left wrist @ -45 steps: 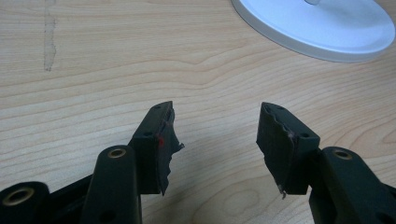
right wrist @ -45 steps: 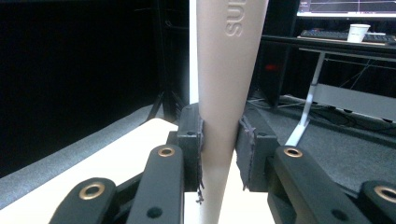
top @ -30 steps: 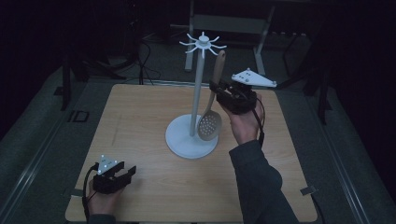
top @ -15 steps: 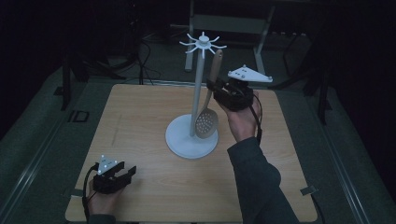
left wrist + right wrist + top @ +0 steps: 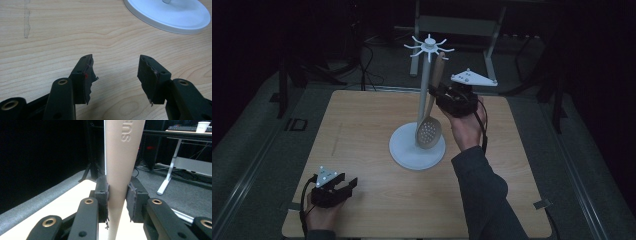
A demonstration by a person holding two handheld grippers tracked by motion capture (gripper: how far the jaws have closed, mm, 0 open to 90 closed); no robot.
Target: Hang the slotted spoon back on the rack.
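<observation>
Starting at the left, the left gripper just sits low on the wooden table near the front edge, jaws spread wide with nothing between them and only bare wood under them, so I'd guess it's parked there to keep out of the way. Moving over to the middle, you've got the white utensil stand with its round base flat on the table and a pole going up to a ring of hooks at the top. Right beside that pole is the slotted spoon, hanging bowl-down with the perforated end just above the base and the handle pointing up toward the hooks. The right gripper has its jaws clamped tight on the spoon handle, pads pressing on both sides about midway up. Gripping it mid-handle and upright like that makes sense to me: it leaves the top end free to go on or off a hook.
</observation>
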